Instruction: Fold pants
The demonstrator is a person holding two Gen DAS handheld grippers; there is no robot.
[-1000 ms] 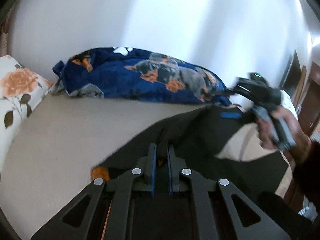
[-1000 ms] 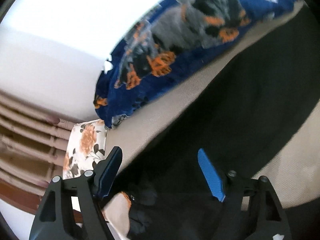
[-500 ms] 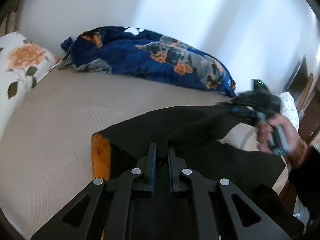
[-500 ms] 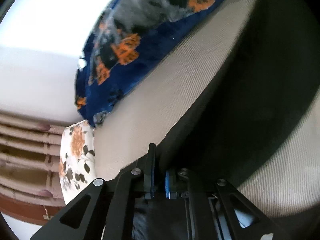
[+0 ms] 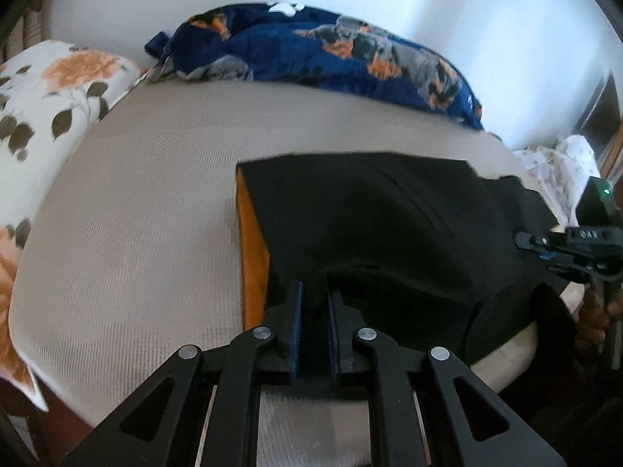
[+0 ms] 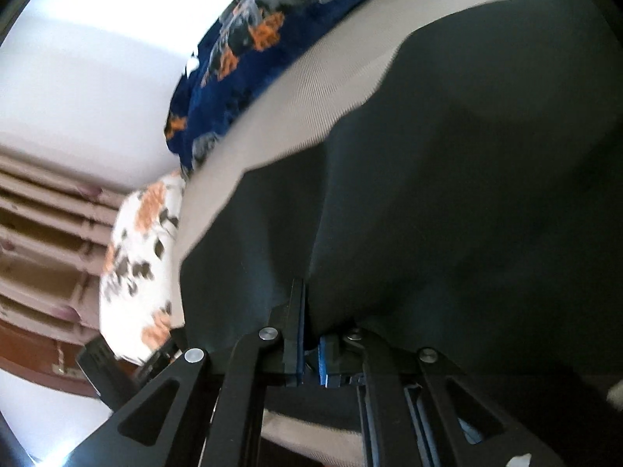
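Note:
Black pants (image 5: 389,210) lie folded over on the beige bed (image 5: 136,214), with an orange inner layer (image 5: 253,249) showing along their left edge. My left gripper (image 5: 313,292) pinches a raised fold at the near edge of the pants; its jaws are opening slightly, with cloth still between the pads. At the right edge of the left wrist view, a hand holds my right gripper (image 5: 545,249) at the pants' right side. In the right wrist view the right gripper (image 6: 311,311) is shut on a fold of the pants (image 6: 467,155), which drape over its right finger.
A blue printed blanket (image 5: 331,58) is bunched along the wall at the back of the bed. A floral pillow (image 5: 46,97) lies at the left end. White patterned cloth (image 5: 560,163) sits beyond the bed's right end. Curtains (image 6: 39,233) hang behind the pillow.
The right gripper shut on the pants and swept across with them. Both grippers came down, and the lifted black cloth now lies spread over the bed.

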